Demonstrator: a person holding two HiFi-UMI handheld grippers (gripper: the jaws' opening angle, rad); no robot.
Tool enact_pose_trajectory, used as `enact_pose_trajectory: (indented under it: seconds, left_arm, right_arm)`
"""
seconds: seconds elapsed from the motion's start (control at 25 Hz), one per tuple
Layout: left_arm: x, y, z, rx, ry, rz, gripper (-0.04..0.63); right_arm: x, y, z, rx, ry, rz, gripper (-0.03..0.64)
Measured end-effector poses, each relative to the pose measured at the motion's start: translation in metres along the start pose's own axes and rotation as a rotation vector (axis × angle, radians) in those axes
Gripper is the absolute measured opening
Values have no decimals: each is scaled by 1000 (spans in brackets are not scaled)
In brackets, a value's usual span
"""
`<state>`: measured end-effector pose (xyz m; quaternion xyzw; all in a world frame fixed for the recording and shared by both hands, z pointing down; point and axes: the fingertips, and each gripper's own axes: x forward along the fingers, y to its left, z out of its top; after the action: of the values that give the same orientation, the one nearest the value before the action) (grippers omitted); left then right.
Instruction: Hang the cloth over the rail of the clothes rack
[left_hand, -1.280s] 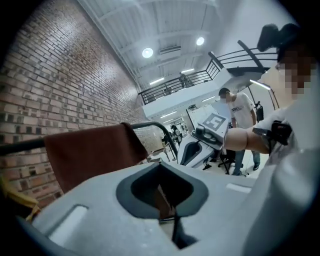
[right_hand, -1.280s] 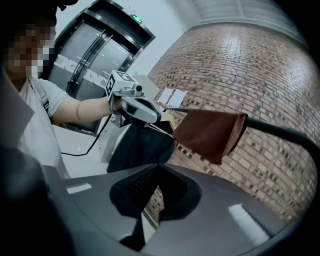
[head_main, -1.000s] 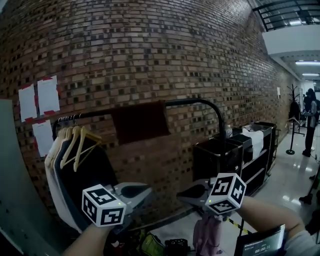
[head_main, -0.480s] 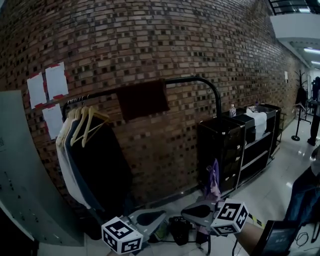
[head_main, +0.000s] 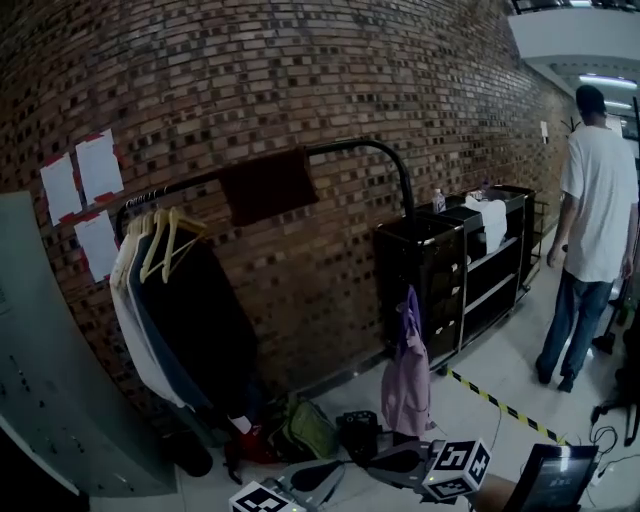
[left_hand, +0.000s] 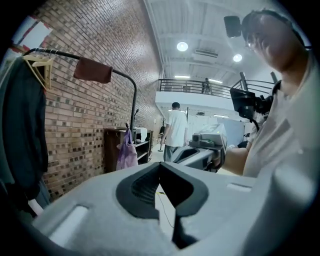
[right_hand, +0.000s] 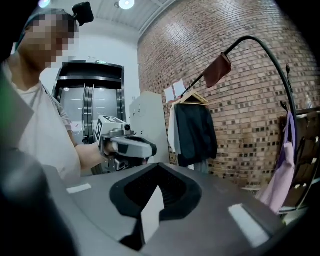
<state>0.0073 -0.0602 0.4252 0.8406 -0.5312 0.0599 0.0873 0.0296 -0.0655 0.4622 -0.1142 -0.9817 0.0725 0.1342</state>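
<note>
A dark red-brown cloth hangs draped over the black rail of the clothes rack against the brick wall; it also shows in the left gripper view and the right gripper view. My left gripper and right gripper sit low at the bottom edge of the head view, well away from the rack. Both are shut, with nothing between their jaws. In the left gripper view the jaws meet; so do those in the right gripper view.
Dark garments on wooden hangers fill the rail's left end. A black cart stands to the right, with a lilac bag hung beside it. Bags lie on the floor under the rack. A person stands at the right.
Both grippers have dropped from mid-frame to the bottom edge. The view has pulled back from the rack, and a person has come into view at the right.
</note>
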Motion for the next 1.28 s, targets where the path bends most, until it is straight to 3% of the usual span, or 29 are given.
enact_pose_trajectory:
  seconds: [0.2,0.4,0.6,0.92,1.28]
  left_arm:
    - [-59,-56,-19,-35,-8,17,2]
    - [-115,-111,-40,-65,-14,28,2]
    - [-156,-157,-51,-35,-22,-1,2]
    - [-183,-202,-44,-4,-43,-29,2]
    - [-178,-215,-39,10,-51,-49,2]
  right_arm:
    - [-4,86,-33,29,-1,-11,2]
    - [-25,158,-29,6,-26,-62,2]
    - [-38,215,-30,-5,-41,-102,2]
    - [-55,261,-23,-37,-49,-131,2]
    - [-69,263,-24,-63,-53,-157,2]
